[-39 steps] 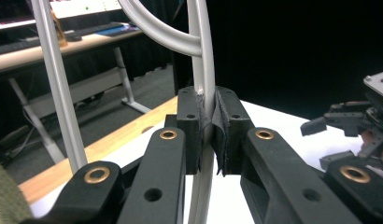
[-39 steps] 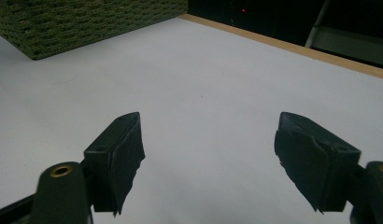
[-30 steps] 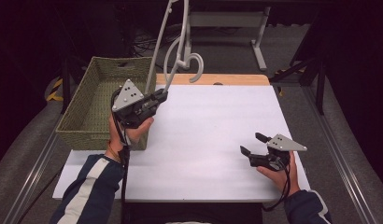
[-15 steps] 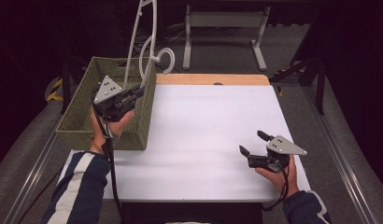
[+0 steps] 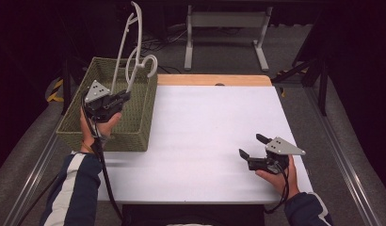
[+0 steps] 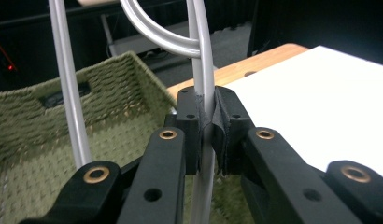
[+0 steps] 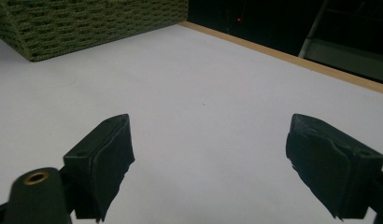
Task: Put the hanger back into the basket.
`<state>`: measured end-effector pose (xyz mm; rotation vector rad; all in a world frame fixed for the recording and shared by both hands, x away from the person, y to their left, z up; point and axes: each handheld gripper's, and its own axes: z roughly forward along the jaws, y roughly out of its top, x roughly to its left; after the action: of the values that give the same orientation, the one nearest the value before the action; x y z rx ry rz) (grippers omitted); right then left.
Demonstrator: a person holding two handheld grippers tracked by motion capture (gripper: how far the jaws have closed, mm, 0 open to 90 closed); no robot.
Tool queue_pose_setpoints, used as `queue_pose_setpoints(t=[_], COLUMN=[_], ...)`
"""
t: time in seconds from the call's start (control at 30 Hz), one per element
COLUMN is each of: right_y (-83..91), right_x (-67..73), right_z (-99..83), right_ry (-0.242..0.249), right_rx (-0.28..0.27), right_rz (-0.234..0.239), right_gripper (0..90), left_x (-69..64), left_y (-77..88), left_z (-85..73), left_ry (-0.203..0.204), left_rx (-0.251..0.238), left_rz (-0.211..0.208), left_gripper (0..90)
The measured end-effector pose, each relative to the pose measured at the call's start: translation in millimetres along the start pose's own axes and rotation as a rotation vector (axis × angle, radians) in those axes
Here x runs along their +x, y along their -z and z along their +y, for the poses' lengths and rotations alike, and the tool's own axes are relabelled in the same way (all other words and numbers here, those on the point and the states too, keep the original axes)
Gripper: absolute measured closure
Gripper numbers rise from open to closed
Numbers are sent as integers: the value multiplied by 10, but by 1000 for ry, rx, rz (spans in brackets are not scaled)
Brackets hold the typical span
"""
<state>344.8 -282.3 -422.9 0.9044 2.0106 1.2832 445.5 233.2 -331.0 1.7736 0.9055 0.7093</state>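
Your left gripper clamps a smooth grey hanger upright above the woven green basket; your right gripper gapes over white tabletop.

White-topped table with a wooden strip along the far edge. A green woven basket sits on it — at the left edge.

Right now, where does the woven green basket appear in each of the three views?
High view: the woven green basket sits at the table's left edge, under the left gripper.
Left gripper view: it lies left and behind the jaws.
Right gripper view: its corner shows at top left.
Shared landmark: the white tabletop.
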Motion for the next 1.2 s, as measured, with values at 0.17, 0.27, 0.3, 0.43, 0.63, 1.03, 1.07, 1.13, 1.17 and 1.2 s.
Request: queue_pose_setpoints(t=[0.17,0.27,0.3,0.43,0.63,1.03,1.07,1.13,1.17,1.2], right_y=[-14,-22,-23,-29,-47,-62,-64,-68,-69,-71], right_x=[17,16,17,20,36,31,32,36,39,42], right_z=[-8,-13,-14,-15,-19,-33,-33,-34,-35,-36], right_ry=[4,1,0,-1,-1,-15,-15,-16,-14,-13], right_rx=[6,11,13,21,29,41,41,44,45,48], right_rz=[14,20,21,23,30,30,31,34,38,40], right_gripper=[157,157,157,157,158,161,161,162,163,163], left_x=[92,146,172,258,352,481,488,486,482,476], left_y=[27,43,50,76,126,225,223,209,202,194], left_z=[-58,-92,-107,-171,-272,-454,-473,-510,-518,-523], left_ry=[0,-13,-13,-11,-16,-23,-30,-31,-37,-41], left_rx=[18,43,50,84,132,232,237,251,260,268], left_rz=[11,19,21,28,25,38,37,21,31,35], left_gripper=[821,821,821,821,821,818,816,800,795,794])
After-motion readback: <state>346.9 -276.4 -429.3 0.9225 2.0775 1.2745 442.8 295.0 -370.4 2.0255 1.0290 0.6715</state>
